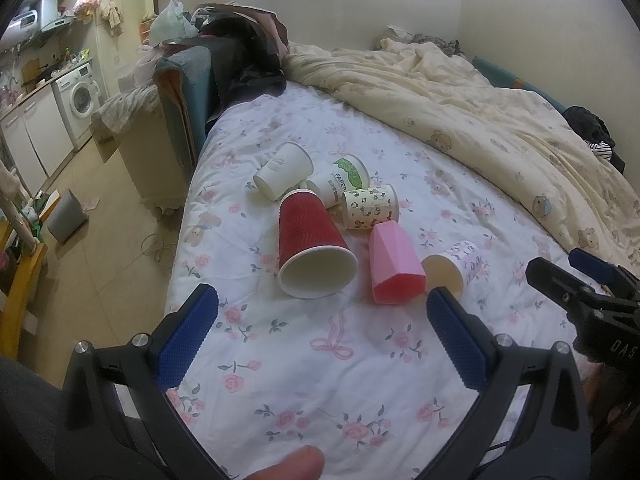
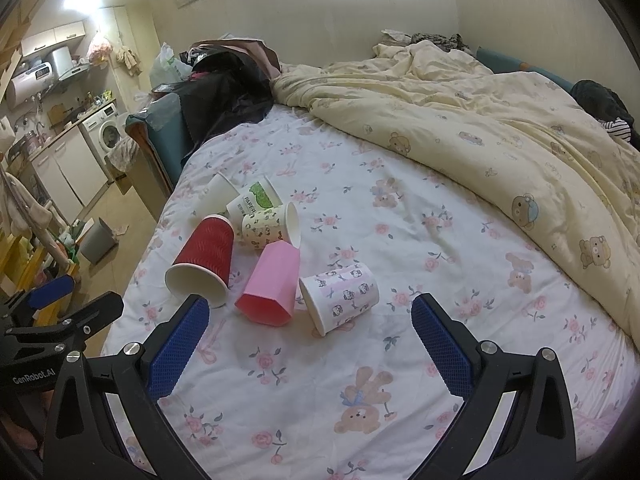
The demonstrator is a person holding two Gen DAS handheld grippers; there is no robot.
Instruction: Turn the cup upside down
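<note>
Green-and-white cup (image 1: 340, 182): marked "PAPER". Left tool (image 2: 38, 354) body: marked "GenRobot.AI". Right tool (image 1: 596, 304) body: partial marking "DAS".

A floral-sheeted bed (image 2: 360, 208) carries six tipped cups (image 2: 272, 284) and a rumpled cream duvet (image 2: 480, 120).

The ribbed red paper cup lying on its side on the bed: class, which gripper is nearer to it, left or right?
Left. The left gripper opens directly in front of the ribbed red paper cup. The right gripper faces the kitten-print cup, with the red one off to its left.
</note>
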